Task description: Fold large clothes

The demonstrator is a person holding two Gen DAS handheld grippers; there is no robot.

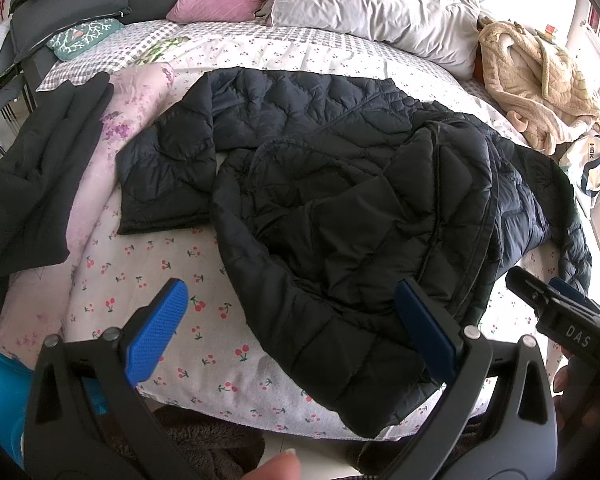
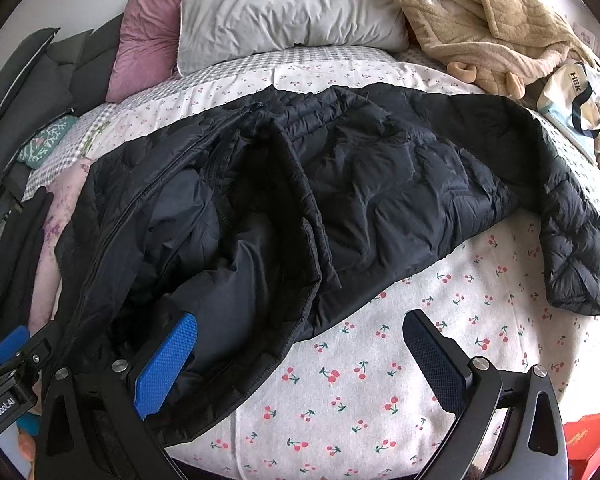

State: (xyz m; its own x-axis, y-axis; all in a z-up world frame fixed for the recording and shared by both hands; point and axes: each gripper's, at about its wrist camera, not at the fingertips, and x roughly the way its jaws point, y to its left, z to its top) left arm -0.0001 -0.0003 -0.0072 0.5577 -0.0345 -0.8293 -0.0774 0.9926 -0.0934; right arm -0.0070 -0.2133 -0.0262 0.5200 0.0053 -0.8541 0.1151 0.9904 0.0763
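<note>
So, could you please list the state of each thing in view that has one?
Black quilted jacket: lying rumpled on the bed, partly folded over itself, not held.
Left tool: open, empty.
Right tool: open, empty.
Beige fleece garment: heaped, unfolded.
Black garment: lying flat at the bed's left edge.

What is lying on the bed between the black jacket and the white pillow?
Only bare cherry-print sheet lies between the black jacket and the white pillow; the right wrist view shows this.
</note>
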